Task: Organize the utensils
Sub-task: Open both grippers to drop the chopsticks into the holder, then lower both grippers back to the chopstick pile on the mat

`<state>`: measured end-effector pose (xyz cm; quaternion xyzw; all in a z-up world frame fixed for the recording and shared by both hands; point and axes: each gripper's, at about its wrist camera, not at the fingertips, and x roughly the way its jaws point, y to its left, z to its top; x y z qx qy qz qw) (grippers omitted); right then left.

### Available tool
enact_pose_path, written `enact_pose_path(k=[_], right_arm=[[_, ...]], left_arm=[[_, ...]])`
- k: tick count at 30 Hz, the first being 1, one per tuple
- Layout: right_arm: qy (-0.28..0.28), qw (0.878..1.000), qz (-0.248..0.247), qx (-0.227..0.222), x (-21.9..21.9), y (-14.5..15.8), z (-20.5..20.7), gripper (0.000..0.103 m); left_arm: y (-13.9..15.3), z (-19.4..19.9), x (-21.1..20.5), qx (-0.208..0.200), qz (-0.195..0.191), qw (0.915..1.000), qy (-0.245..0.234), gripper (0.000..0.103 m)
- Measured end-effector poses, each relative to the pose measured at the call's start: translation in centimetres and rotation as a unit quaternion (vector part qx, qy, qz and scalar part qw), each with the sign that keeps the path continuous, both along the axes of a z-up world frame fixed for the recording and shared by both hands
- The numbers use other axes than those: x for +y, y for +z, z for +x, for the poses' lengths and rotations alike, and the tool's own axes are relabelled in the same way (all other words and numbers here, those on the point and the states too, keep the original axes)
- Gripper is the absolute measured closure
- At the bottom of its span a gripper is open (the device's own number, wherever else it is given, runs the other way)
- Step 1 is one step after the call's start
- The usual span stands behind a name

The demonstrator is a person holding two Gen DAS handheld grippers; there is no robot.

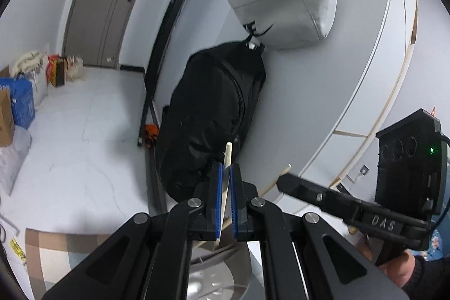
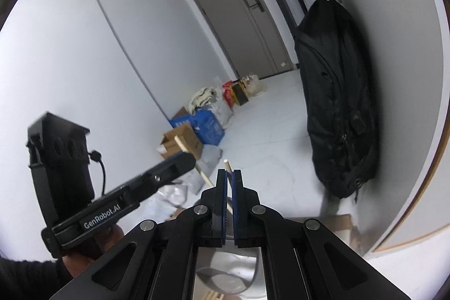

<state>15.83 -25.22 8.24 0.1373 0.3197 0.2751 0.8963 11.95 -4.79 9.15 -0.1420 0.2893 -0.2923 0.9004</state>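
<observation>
Wooden chopstick (image 1: 226,173) clamped in left hand-held gripper (image 1: 226,173), ribbed blue pads (image 1: 217,198)

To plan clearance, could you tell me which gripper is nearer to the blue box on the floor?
Probably left. The left gripper is on the blue box's side; the right gripper lies beyond the left one, farther from it.
</observation>
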Motion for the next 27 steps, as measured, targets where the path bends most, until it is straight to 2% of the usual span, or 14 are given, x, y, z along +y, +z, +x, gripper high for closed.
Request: enact_pose_path(k=[6, 8, 10, 12, 13, 16, 19, 23, 27], right_arm=[[0.007, 0.999, 0.049, 0.011, -0.7, 0.4, 0.0, 0.097], [-0.002, 0.998, 0.06, 0.011, -1.2, 0.8, -0.4, 0.092], [-0.011, 0.997, 0.069, 0.012, -1.7, 1.1, -0.8, 0.085], [-0.019, 0.997, 0.076, 0.008, -2.2, 1.4, -1.4, 0.078], [-0.023, 0.997, 0.075, 0.004, -2.5, 1.7, -1.9, 0.076], [-0.036, 0.997, 0.073, -0.002, -3.1, 2.2, -3.1, 0.059], [-0.049, 0.997, 0.065, -0.007, -3.5, 2.4, -4.4, 0.047], [-0.057, 0.997, 0.049, -0.014, -3.7, 2.8, -6.2, 0.038], [-0.065, 0.997, 0.034, -0.022, -3.8, 2.7, -8.2, 0.031]], left_arm=[[-0.1, -0.2, 0.4, 0.021, -0.007, 0.9996, -0.02, 0.101], [0.0, 0.0, 0.3, 0.028, -0.006, 0.9992, -0.028, 0.098], [0.1, -0.1, 0.2, 0.033, 0.003, 0.999, -0.03, 0.087], [0.1, -0.1, 0.2, 0.039, 0.012, 0.9988, -0.029, 0.053], [0.3, -0.4, 0.3, 0.035, 0.013, 0.999, -0.025, 0.053], [0.7, -0.9, 0.6, 0.033, 0.021, 0.9991, -0.019, 0.053], [1.3, -2.1, 1.3, 0.025, 0.031, 0.9992, 0.005, 0.052], [1.8, -3.9, 2.2, 0.02, 0.049, 0.9976, 0.046, 0.038], [2.1, -5.6, 2.9, 0.011, 0.062, 0.9948, 0.08, 0.037]])
